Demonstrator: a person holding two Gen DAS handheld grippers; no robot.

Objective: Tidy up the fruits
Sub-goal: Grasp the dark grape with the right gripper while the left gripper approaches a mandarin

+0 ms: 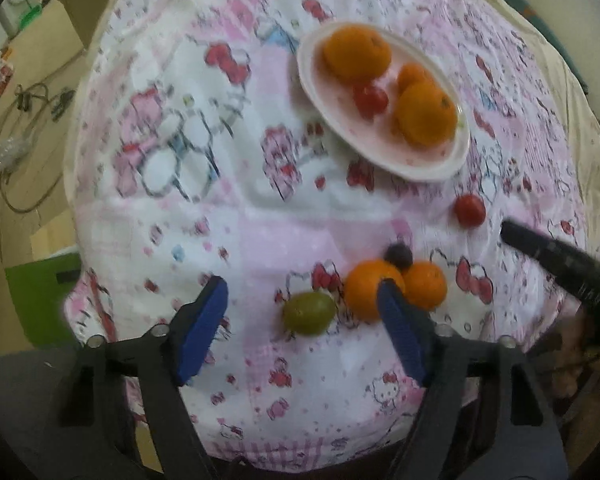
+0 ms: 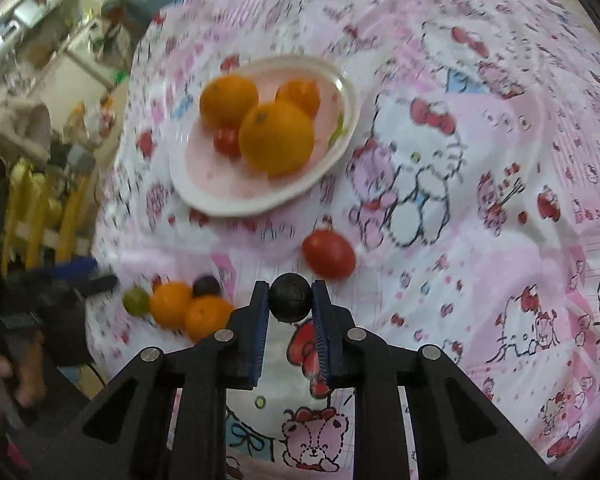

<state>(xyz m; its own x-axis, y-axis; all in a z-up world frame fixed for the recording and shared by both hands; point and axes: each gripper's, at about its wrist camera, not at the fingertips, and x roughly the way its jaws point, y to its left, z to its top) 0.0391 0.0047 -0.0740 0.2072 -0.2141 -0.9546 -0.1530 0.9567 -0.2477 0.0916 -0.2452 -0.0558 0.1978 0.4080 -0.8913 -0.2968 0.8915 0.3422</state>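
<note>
A white oval plate [image 1: 440, 168] [image 2: 204, 196] on the pink cartoon cloth holds three oranges and a small red tomato [image 1: 370, 98] [image 2: 227, 141]. My left gripper [image 1: 302, 300] is open over the cloth; a green grape [image 1: 309, 313] lies between its fingers, with two oranges [image 1: 364, 290] [image 1: 426, 284] and a dark grape [image 1: 399, 255] at its right finger. A loose red tomato [image 1: 470, 210] [image 2: 329, 254] lies on the cloth. My right gripper [image 2: 291, 294] is shut on a dark round grape [image 2: 291, 298] above the cloth. The loose fruits also show in the right wrist view [image 2: 180, 304].
The cloth covers a round table [image 1: 220, 160] whose edge drops off to the left. Cables [image 1: 24, 128] and boxes lie on the floor beyond. My right gripper's arm [image 1: 556, 258] shows at the right of the left wrist view.
</note>
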